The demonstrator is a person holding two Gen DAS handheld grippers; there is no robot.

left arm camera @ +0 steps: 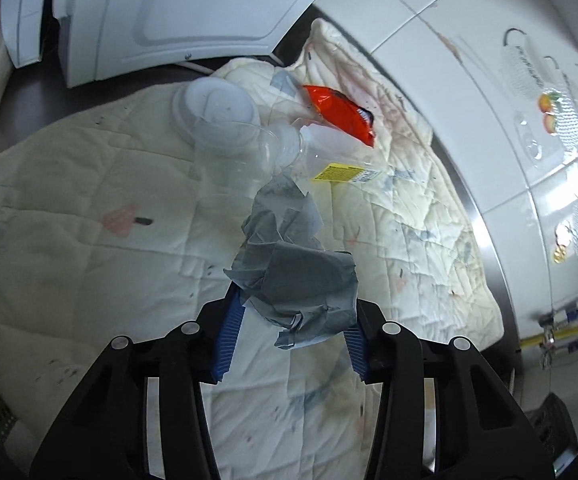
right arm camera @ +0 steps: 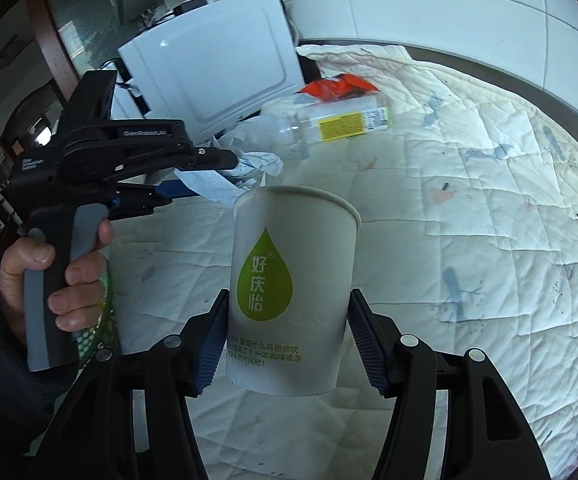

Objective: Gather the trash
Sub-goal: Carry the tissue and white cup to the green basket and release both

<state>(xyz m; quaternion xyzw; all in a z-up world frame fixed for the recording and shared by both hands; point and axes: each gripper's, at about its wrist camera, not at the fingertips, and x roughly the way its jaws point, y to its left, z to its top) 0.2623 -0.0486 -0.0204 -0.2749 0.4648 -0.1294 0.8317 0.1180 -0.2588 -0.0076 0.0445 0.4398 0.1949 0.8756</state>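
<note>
Jaws of my left gripper (left arm camera: pixel 293 320) pinch crumpled blue paper (left arm camera: pixel 297 276); my right gripper (right arm camera: pixel 287 346) clamps the paper cup (right arm camera: pixel 293 280) above the quilt (right arm camera: pixel 469 240).

A stained cream quilted cloth (left arm camera: pixel 89 184) covers most of the round table (right arm camera: pixel 569 114), whose grey metal edge shows along the far side. A white appliance (right arm camera: pixel 217 76) stands at the back, touching the cloth's edge (its type cannot be told). White wall tiles (left arm camera: pixel 429 12) rise behind, carrying clear plastic hooks (left arm camera: pixel 525 64).
</note>
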